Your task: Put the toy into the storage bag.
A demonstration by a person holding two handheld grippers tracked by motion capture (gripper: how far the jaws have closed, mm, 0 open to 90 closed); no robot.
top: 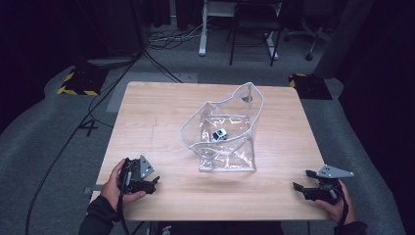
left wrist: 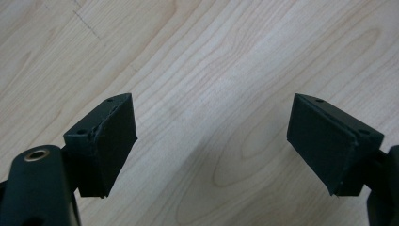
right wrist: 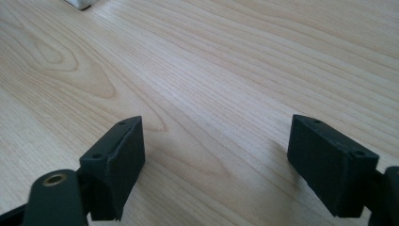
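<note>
Bag (top: 227, 134), clear plastic w/ pale trim, stands open-mouthed at centre of the high view, on the wooden table (top: 161, 112); a small white toy car (top: 219, 134) lies inside it, on the bottom. Judged from this: car is already in, bag is not yet closed or moved, so the loading step looks done & whatever follows is left. My left tongs (top: 147, 185) sit at lower left of the frame, my right tongs (top: 306, 187) at lower right, both near the table's front edge & well apart from the bag. Neither touches anything. Bag's far wall & its handle are hard to read through the glare; car's details are too small to tell.

Left gripper view: my own two jaws rise from the bottom corners, left tongs standing wide w/ bare wood grain between them, nothing held. A faint pencil-like mark crosses the upper left of the frame. Bag lies outside this frame.

Right gripper view: same layout, right tongs wide, empty, jaws hanging close over the tabletop w/ their shadows under them. A pale object (right wrist: 81, 4) is cut off at the upper left edge; I can't tell what it is, poss. the bag's corner.
</note>
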